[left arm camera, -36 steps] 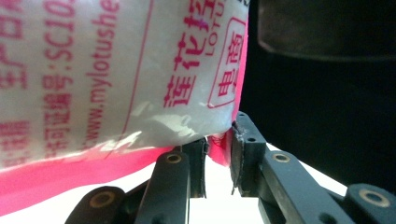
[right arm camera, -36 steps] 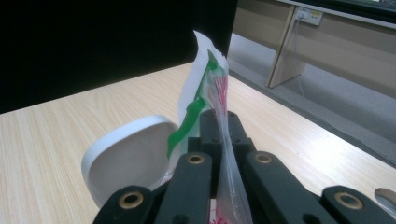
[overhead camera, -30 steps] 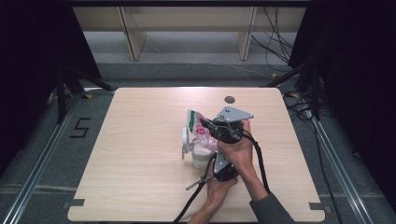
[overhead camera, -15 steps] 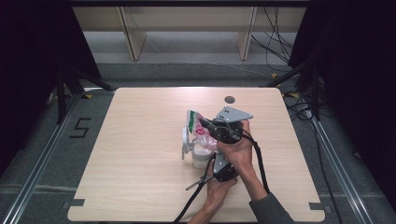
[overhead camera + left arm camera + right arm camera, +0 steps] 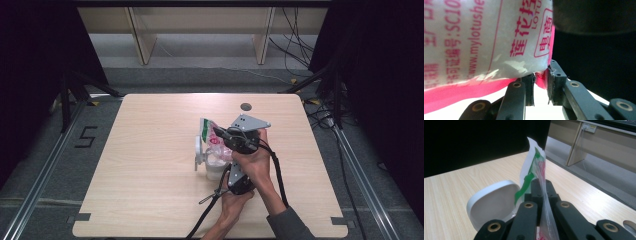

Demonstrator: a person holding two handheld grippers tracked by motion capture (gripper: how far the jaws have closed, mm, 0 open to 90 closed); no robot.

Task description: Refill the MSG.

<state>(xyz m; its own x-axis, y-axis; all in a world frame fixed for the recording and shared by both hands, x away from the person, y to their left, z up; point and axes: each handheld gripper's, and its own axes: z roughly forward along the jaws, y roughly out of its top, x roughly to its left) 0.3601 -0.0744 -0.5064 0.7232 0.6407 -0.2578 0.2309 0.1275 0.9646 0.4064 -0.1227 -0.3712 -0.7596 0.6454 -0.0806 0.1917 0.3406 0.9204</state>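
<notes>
nothing has moved: both the left gripper [image 5: 540,83] and right gripper [image 5: 543,195] still pinch the bag [image 5: 216,142] above the open tub [image 5: 212,167].

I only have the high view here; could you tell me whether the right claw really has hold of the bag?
Observer: Yes. In the right gripper view the right claw is shut on the bag, with its thin edge pinched between the jaws.
Operator: Thank you. And the left claw?
Observer: The left claw pinches the bag's pink bottom seam at a corner.
Operator: Any print on the bag?
Observer: Red lettering on white, including a web address.
</notes>
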